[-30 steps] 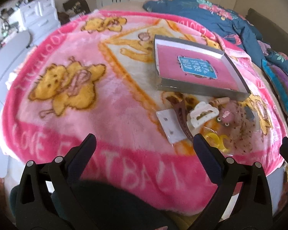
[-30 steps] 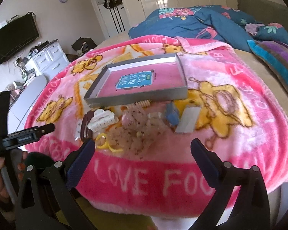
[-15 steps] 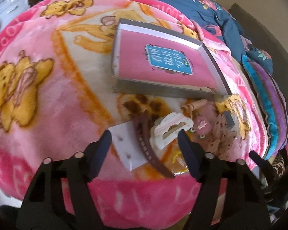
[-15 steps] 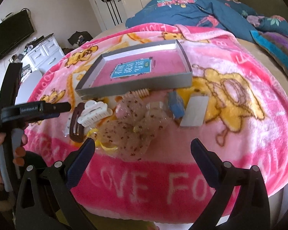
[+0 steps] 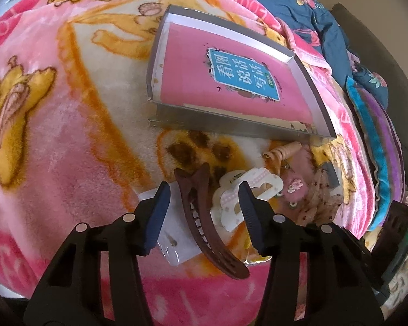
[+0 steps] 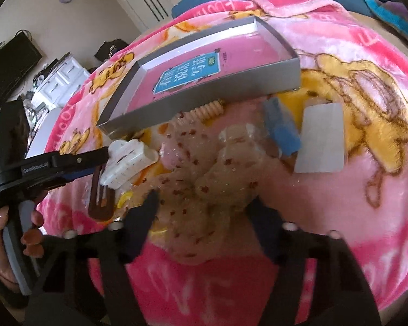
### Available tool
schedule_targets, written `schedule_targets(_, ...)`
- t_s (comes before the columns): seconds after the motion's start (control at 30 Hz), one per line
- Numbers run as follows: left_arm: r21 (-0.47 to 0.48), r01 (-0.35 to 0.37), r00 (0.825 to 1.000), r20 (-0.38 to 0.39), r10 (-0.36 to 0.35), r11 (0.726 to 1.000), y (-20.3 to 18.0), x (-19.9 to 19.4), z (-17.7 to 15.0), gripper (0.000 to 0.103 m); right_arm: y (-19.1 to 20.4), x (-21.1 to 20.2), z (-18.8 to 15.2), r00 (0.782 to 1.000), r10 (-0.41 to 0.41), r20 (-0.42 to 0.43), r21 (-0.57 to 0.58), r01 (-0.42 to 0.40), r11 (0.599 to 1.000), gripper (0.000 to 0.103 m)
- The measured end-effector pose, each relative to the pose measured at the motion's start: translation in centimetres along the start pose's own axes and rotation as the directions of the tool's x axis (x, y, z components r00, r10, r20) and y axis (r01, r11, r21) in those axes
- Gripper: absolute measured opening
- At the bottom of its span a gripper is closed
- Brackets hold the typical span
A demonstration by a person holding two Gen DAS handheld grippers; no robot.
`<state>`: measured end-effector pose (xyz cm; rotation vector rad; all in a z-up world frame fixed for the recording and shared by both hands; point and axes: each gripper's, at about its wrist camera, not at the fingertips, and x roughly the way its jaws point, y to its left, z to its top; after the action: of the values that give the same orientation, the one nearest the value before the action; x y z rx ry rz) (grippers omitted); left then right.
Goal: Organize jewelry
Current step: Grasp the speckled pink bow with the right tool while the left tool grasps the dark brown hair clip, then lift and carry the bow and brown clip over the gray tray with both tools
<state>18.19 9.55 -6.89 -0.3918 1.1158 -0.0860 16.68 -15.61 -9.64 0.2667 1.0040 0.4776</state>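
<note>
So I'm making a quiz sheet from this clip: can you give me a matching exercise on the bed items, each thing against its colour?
Things:
1. long hair clip
2. claw clip
3. box
4. scrunchie

Colours:
a. grey walls, pink inside
b. sheer beige with dark red flecks
c. dark brown
d. white

Pairs: 1-c, 2-d, 3-a, 4-b

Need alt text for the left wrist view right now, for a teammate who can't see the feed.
The open left gripper straddles a long brown hair clip lying on a pink cartoon blanket, with a white claw clip just right of it. Beyond them sits a shallow grey box holding a pink book.
</note>
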Motion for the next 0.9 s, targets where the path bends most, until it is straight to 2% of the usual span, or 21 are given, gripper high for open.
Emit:
schedule_targets(0.03, -0.007, 0.002, 1.0, 0.004, -0.002, 1.0, 0.1, 0.0, 0.0, 0.034, 0.0, -0.2, -0.1, 1.0, 0.008, 0.015, -0.008, -0.008, 1.0, 0.037)
schedule_targets(0.07, -0.011, 0.004, 1.0, 0.005, -0.004, 1.0, 0.2, 0.0, 0.0, 0.024, -0.1, -0.4, -0.1, 0.999, 0.017, 0.028, -0.017, -0.017, 1.0, 0.033)
schedule_targets(0.17, 0.005, 0.024, 1.0, 0.004, -0.025, 1.0, -0.2, 0.3, 0.1, 0.009, 0.1, -1.7, -0.4, 0.996, 0.006, 0.086, -0.067, 0.0, 0.998, 0.025)
schedule_targets(0.23, 0.033, 0.01, 1.0, 0.014, -0.011, 0.999, -0.7, 0.3, 0.1, 0.008, 0.0, -3.0, -0.7, 0.992, -0.01, 0.128, -0.092, 0.022, 0.995, 0.023)
schedule_targets(0.43, 0.12, -0.054, 0.992, 0.121, 0.04, 0.991, -2.3, -1.8, -0.4, 0.008, -1.1, -5.6, -0.8, 0.982, -0.024, 0.187, -0.085, 0.041, 0.996, 0.021)
schedule_targets(0.57, 0.128, -0.07, 0.982, 0.183, 0.046, 0.989, -2.5, -4.1, 0.2, 0.008, -1.9, -7.4, -0.8, 0.975, -0.032, 0.22, -0.063, 0.047, 0.997, 0.021)
schedule_targets(0.9, 0.136, -0.094, 0.961, 0.27, 0.054, 0.986, -3.5, -7.2, 2.0, 0.008, -2.7, -11.6, 0.7, 0.948, -0.06, 0.312, -0.044, 0.078, 0.996, 0.021)
